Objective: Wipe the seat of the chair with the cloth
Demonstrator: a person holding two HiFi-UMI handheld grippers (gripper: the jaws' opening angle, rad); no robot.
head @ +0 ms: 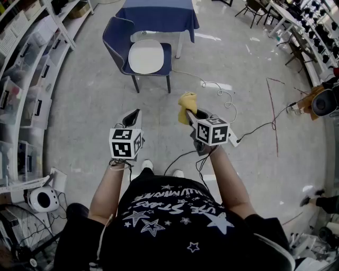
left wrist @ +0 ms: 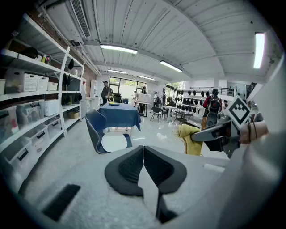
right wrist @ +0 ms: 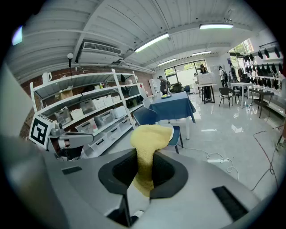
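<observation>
Open shelving (head: 24, 74) stacked with storage bins is being shown along the left of the chair (head: 115, 41). A table (head: 159, 13) draped in blue is being shown just behind the chair. The chair, a dark blue shell with a pale round seat (head: 146, 56), is being left bare, with nothing touching it.

Well short of the chair, on the person's side, both tools are being held above the floor. The left gripper (left wrist: 143, 154) is being held with its jaws pressed together and nothing between them. The right gripper (right wrist: 144, 169) is being clamped on the yellow cloth (right wrist: 149, 134). The cloth is being pinched near its middle, so a fold is bulging above the jaws and a short tail is hanging below. A white cable (head: 225, 98) is being shown looped on the floor to the right of the chair.

The approach is judged to be the step in hand: the cloth is gripped, but no wiping is being done yet. The next move calls for the right gripper to be brought forward to the chair and lowered until the cloth is pressed onto the seat, then swept across it.

No brand or label is being shown legibly. Only black-and-white squares are being displayed on the marker cubes. The lettering among the stars on the person's dark shirt is too warped to be read.
</observation>
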